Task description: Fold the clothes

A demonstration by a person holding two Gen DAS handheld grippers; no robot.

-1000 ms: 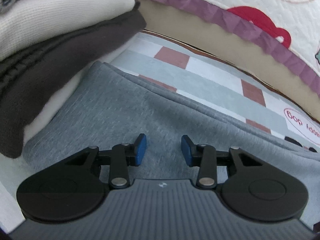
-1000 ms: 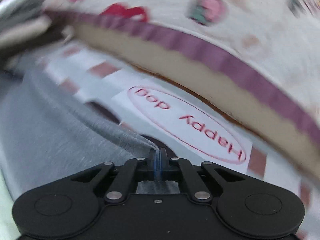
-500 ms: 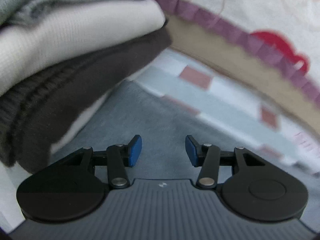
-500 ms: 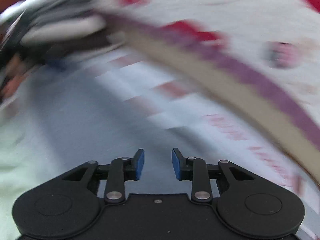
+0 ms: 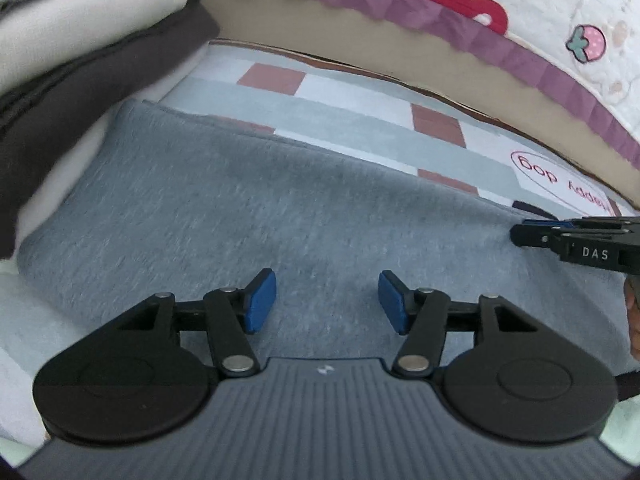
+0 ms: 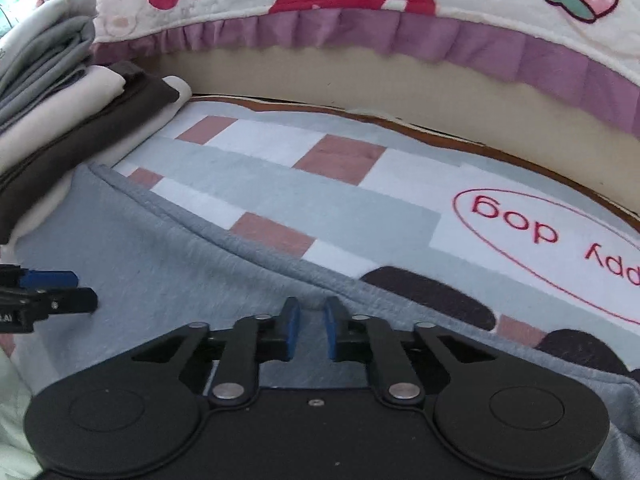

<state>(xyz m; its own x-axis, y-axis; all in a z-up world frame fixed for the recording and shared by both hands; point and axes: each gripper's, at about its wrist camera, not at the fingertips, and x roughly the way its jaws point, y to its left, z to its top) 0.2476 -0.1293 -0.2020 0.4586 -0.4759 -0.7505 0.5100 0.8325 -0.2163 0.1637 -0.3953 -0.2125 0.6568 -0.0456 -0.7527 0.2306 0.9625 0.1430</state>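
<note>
Both tools have shifted since a second ago: the right gripper (image 6: 308, 330), which then pinched the far edge of the grey fleece garment (image 5: 260, 216), has let it go and swung in over the cloth, while the left gripper (image 5: 327, 301) has spread wider. Behind everything runs the cream quilted bedspread with a purple frill (image 6: 360, 36); below it lies the checked mat printed "Happy dog" (image 6: 320, 196), with the grey garment flat across its near side. At the left sits a stack of folded cream, brown and grey clothes (image 5: 80, 40). The left jaws are opening, wide and empty; the right jaws are closing, narrow, pinching nothing. This fold looks laid; fresh grips probably come next.
</note>
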